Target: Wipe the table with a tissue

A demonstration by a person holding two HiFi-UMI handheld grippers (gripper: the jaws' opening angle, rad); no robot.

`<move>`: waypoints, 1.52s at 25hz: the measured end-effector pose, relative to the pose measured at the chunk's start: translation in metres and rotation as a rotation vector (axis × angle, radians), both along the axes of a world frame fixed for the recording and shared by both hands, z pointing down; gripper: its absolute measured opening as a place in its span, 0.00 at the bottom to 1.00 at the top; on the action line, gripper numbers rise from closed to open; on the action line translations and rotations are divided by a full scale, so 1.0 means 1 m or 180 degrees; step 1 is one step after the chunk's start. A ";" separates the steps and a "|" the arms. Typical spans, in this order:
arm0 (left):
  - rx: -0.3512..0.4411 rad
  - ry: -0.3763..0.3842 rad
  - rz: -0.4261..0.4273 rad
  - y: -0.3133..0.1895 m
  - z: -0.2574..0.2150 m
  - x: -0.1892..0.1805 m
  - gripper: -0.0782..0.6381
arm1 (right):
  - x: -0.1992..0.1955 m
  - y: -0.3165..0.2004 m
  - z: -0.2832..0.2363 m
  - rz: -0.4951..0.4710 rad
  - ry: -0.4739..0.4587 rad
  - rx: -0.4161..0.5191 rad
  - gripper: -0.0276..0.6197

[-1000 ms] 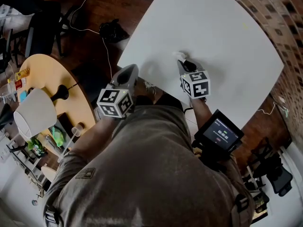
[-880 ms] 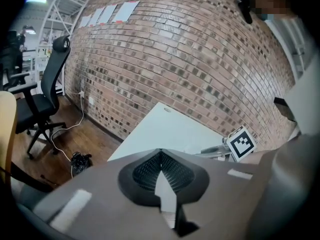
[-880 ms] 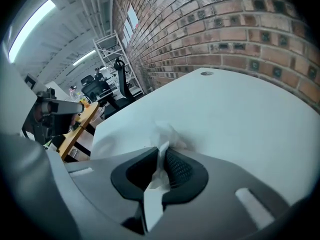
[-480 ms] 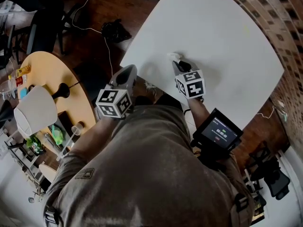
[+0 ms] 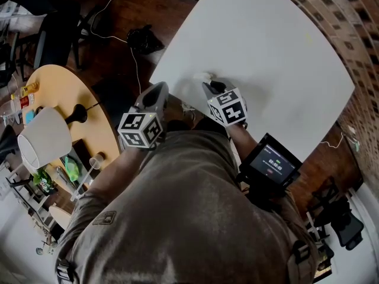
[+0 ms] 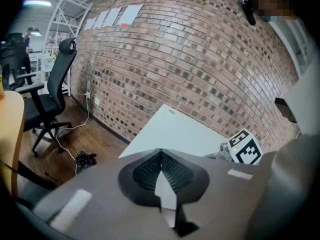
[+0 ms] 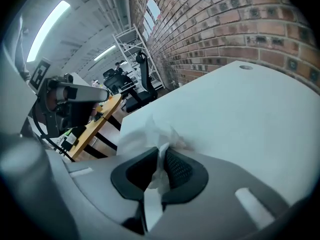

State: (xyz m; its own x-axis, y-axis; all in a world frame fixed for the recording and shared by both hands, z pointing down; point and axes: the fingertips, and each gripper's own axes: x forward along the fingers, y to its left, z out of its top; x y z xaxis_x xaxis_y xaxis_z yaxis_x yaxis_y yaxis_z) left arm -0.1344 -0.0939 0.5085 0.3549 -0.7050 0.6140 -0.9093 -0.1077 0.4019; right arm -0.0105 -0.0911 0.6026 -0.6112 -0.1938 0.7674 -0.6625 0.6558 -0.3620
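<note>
A crumpled white tissue [image 5: 205, 76] [image 7: 152, 134] is pinched in my right gripper [image 5: 208, 85] [image 7: 161, 149], which is shut on it and presses it onto the white table [image 5: 278, 46] [image 7: 250, 109] near the table's near-left edge. My left gripper [image 5: 157, 93] [image 6: 160, 156] hovers off the table's near edge, to the left of the right one, with its jaws together and nothing between them. The right gripper's marker cube [image 6: 245, 148] shows in the left gripper view.
A round wooden table [image 5: 65, 99] with a white lamp [image 5: 41, 138] and bottles stands at the left. A black bundle of cable [image 5: 144, 40] lies on the wooden floor. A brick wall [image 6: 200, 59] runs beyond the white table. An office chair [image 6: 45, 99] stands by it.
My right gripper has dragged the tissue leftward across the table toward its left edge. The left gripper has hardly moved.
</note>
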 end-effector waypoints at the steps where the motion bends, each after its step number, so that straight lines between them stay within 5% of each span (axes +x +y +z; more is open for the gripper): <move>1: 0.0001 0.0001 0.0001 0.000 0.000 0.001 0.11 | 0.005 -0.004 0.000 0.0055 0.0012 0.0011 0.12; 12: 0.0076 0.0045 -0.0006 -0.002 -0.002 0.001 0.11 | 0.083 -0.055 0.002 0.0650 0.0440 0.0267 0.12; 26: 0.0052 0.0036 -0.0219 0.013 -0.005 -0.017 0.11 | 0.002 -0.002 0.003 -0.0205 0.0293 0.0157 0.12; 38: 0.0066 0.0081 -0.0107 0.016 0.001 -0.009 0.11 | -0.030 0.066 0.007 -0.0616 0.0126 -0.0103 0.12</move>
